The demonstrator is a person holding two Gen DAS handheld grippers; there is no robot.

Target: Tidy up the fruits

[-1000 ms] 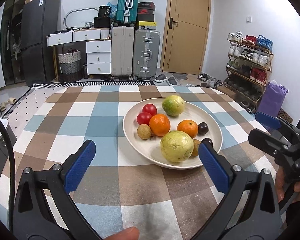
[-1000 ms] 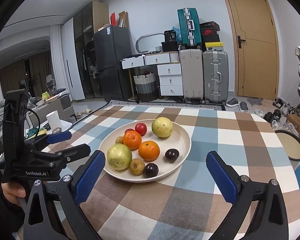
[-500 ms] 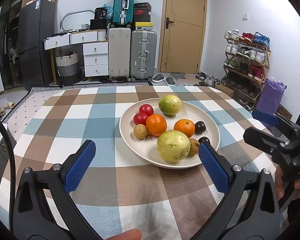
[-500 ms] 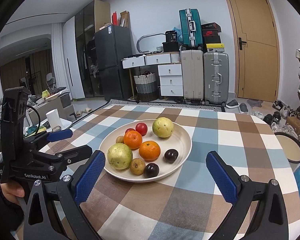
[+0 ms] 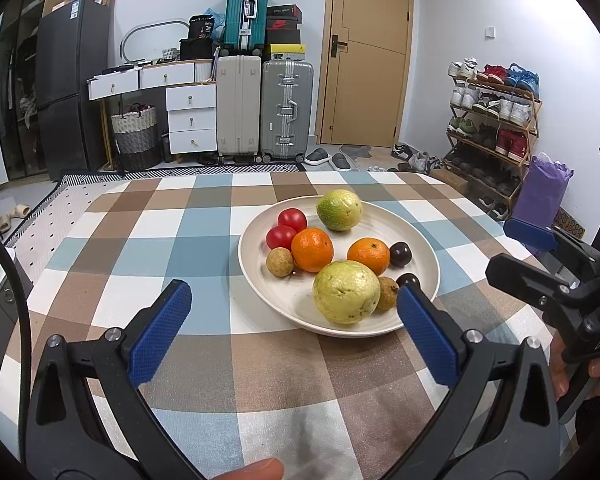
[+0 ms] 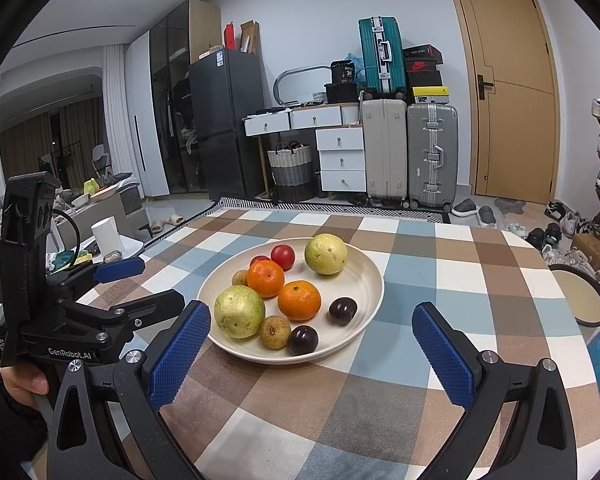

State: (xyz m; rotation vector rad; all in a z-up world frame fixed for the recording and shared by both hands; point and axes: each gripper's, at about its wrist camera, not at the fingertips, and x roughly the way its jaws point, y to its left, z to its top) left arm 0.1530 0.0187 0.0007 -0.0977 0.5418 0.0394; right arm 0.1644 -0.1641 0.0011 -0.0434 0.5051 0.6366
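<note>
A cream plate (image 5: 422,240) (image 6: 370,276) on the checked tablecloth holds two green-yellow guavas (image 5: 346,297) (image 6: 239,316), two oranges (image 5: 312,249) (image 6: 299,300), two red tomatoes (image 5: 292,219), two small brown fruits (image 5: 279,262) and two dark plums (image 6: 342,311). My left gripper (image 5: 294,330) is open and empty, just short of the plate's near rim. My right gripper (image 6: 311,350) is open and empty, its jaws either side of the plate's near edge. Each gripper shows in the other's view: the right one (image 5: 524,254) to the right, the left one (image 6: 136,284) to the left.
The table (image 5: 148,240) carries only the plate. A round tray (image 6: 576,296) sits off the table's right edge. Suitcases (image 5: 286,112), drawers, a shoe rack (image 5: 492,120) and a door stand behind. A low side table with a white cup (image 6: 107,236) lies to the left.
Both grippers have drifted slightly, so the plate sits a little lower and nearer in each view. The jaws stay open and nothing was picked up.
</note>
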